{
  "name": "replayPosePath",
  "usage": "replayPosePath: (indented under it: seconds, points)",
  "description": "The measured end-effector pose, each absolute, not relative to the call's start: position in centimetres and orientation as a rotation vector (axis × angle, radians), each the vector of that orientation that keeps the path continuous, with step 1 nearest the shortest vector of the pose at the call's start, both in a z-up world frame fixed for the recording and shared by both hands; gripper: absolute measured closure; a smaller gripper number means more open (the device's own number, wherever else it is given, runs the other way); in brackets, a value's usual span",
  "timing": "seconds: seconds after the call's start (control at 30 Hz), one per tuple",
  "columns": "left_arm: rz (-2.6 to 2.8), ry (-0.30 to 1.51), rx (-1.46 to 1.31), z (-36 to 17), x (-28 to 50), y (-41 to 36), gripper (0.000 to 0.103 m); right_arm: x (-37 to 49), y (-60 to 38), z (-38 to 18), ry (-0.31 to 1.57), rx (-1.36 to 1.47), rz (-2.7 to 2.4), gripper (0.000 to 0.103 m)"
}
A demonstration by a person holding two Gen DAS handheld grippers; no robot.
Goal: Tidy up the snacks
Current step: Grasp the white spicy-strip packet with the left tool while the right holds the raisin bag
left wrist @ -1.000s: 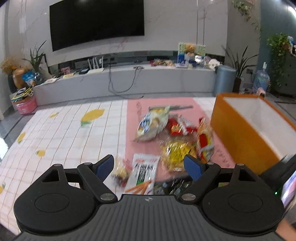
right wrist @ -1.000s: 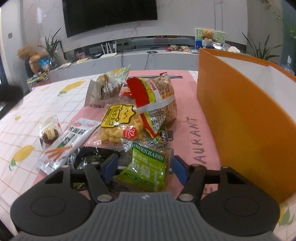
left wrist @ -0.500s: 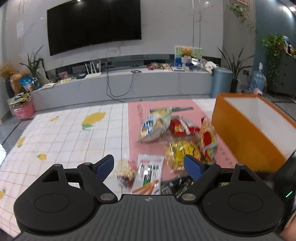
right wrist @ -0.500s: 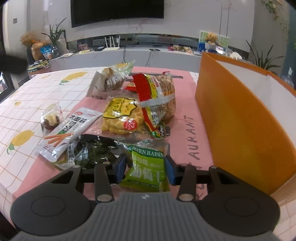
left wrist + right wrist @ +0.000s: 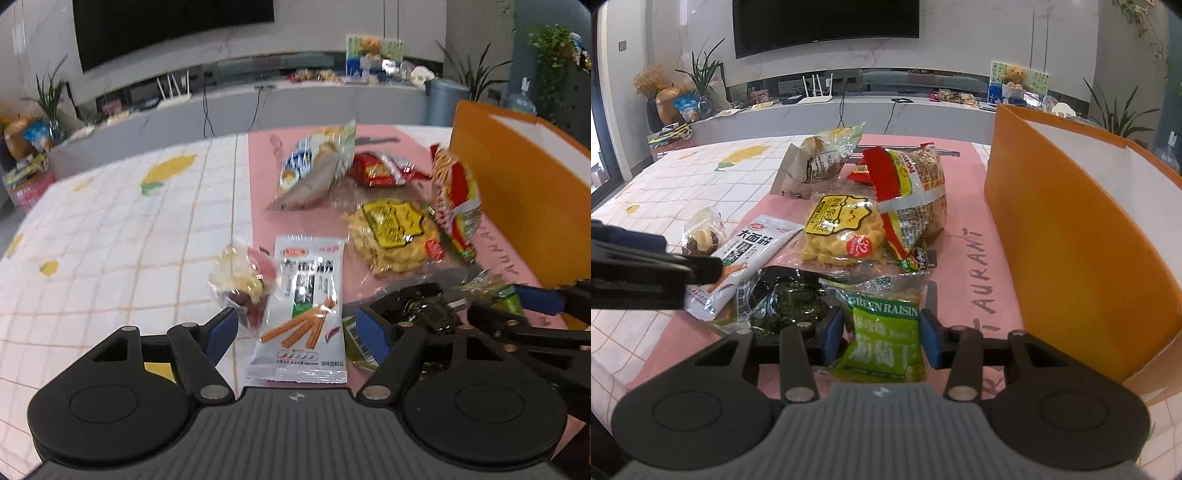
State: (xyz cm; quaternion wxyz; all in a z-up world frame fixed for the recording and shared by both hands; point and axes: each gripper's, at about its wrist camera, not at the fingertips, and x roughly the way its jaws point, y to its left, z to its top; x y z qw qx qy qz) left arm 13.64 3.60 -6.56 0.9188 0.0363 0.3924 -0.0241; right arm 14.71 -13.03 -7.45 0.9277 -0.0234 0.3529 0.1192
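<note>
On the far left, a white checked tablecloth (image 5: pixel 110 236) printed with yellow corn cobs covers the table. The left gripper (image 5: pixel 297 332) hangs low over its edge with the jaws well apart and closing; a white spicy-stick packet (image 5: pixel 306 295) lies flat between the blue pads, touched by neither. Its front shows orange sticks and large Chinese characters, which the right wrist view gives sharply in black under a small red logo. Just left of it sits a small clear-wrapped pastry (image 5: pixel 243 280) with a dark base.

To the right of the white packet lies a crumpled black seaweed pack (image 5: pixel 786 295) with a barcode strip on its side. Beyond these, on a pink mat (image 5: pixel 964 266) lettered "AURANT", stand a pale bread bag (image 5: pixel 827 158), a clear bag of yellow puffs (image 5: pixel 842 229) with a yellow label and a red "32" sticker, a small red packet (image 5: pixel 384 170), and a tall red-and-yellow cracker bag (image 5: pixel 912 188) whose print is too small to read.

The right gripper (image 5: pixel 882 334) is clamped on a green raisin pouch (image 5: pixel 882 339), its blue pads pressing both edges. The pouch has a clear top, a white band reading "GREEN RAISIN", and pale Chinese characters on green below. It rests at the near edge of the pink mat.

At far right, an open orange box (image 5: pixel 1071 236) with a white inside stands beside the mat.
</note>
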Motion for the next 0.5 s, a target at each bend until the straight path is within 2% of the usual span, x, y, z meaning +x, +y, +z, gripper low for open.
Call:
replayPosePath:
  seconds: [0.1, 0.17, 0.23, 0.4, 0.47, 0.5]
  points:
    - [-0.039, 0.856, 0.044, -7.8, 14.5, 3.8, 0.017, 14.6, -13.0, -7.5, 0.723, -0.05, 0.244, 0.06]
    - [-0.031, 0.862, 0.015, -8.4, 14.7, 4.1, 0.01, 14.7, -13.0, -7.4, 0.723, -0.044, 0.244, 0.06]
    - [-0.021, 0.865, -0.03, -8.7, 14.9, 4.6, 0.01, 14.7, -13.1, -7.4, 0.723, -0.037, 0.244, 0.06]
    - [-0.046, 0.862, -0.017, -8.6, 14.6, 4.5, 0.02, 14.5, -13.3, -7.3, 0.718, -0.031, 0.248, 0.06]
    - [-0.061, 0.856, -0.003, -8.5, 14.4, 4.2, 0.032, 14.5, -13.2, -7.3, 0.716, -0.032, 0.249, 0.06]
    - [-0.071, 0.856, 0.012, -8.4, 14.2, 3.9, 0.035, 14.5, -13.2, -7.3, 0.715, -0.033, 0.249, 0.06]
